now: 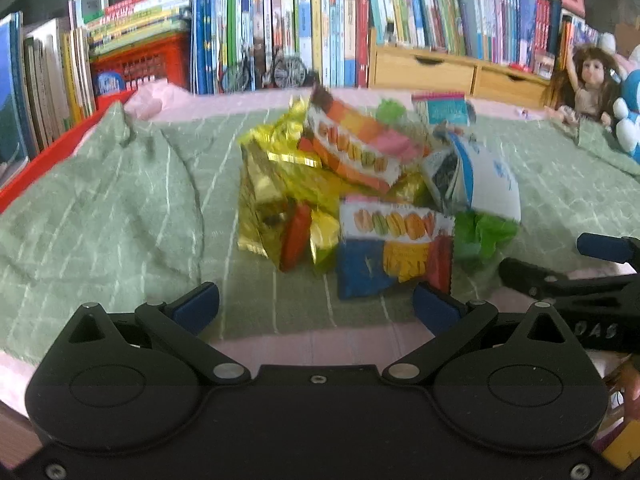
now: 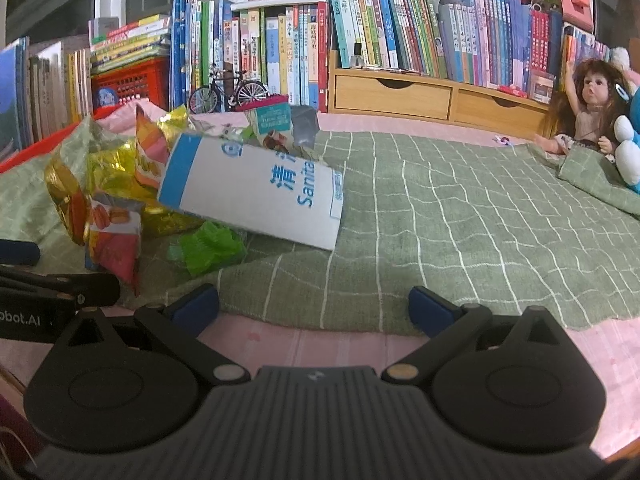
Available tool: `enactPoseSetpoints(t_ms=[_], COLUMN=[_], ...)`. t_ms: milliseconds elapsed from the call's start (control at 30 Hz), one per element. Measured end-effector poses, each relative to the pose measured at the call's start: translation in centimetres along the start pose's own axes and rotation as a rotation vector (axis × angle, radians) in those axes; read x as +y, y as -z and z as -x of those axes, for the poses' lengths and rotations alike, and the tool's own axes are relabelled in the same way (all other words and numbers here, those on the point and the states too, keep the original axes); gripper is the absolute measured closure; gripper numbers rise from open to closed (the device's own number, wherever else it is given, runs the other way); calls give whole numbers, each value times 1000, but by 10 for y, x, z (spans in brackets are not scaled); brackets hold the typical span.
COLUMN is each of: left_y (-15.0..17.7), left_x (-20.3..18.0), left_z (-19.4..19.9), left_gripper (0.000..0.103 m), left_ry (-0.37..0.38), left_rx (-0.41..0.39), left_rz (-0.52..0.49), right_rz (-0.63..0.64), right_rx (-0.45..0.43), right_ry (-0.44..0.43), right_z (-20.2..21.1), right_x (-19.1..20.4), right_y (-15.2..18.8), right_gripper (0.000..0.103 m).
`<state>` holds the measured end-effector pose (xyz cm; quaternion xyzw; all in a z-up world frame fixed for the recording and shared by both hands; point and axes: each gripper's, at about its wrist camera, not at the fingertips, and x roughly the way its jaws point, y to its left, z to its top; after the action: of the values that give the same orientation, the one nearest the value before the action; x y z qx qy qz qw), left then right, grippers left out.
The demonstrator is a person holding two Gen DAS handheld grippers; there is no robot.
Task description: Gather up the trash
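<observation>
Both the left gripper (image 1: 316,306) and right gripper (image 2: 314,306) stand apart and empty at the near edge of the green cloth (image 2: 440,208), so gathering looks barely begun; the wrapper pile (image 1: 352,184) lies mid-cloth, nearest the left gripper, with open room right.

A child's room at home — packed children's books (image 2: 280,60) at 12 o'clock, a doll (image 2: 588,108) and a plush toy (image 2: 630,148) at 2 o'clock.
</observation>
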<state>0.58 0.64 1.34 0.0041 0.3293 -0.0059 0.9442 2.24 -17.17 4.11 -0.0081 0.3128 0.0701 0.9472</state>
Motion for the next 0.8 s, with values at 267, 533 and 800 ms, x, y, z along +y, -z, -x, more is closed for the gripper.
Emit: enactPoseSetpoints(t_ms=[267, 533, 800], left_y=[-16, -8, -6], left_x=[12, 4, -5], left_z=[17, 22, 12], left_gripper=[0, 0, 12], left_ry=[72, 164, 186], left_rx=[-76, -115, -112], left_rz=[45, 18, -50], right_rz=[-71, -70, 73], right_rx=[-66, -45, -43], right_ry=[-82, -137, -125], right_z=[8, -4, -6], right_x=[-20, -22, -16], right_y=[-36, -57, -58], right_gripper=[0, 0, 0])
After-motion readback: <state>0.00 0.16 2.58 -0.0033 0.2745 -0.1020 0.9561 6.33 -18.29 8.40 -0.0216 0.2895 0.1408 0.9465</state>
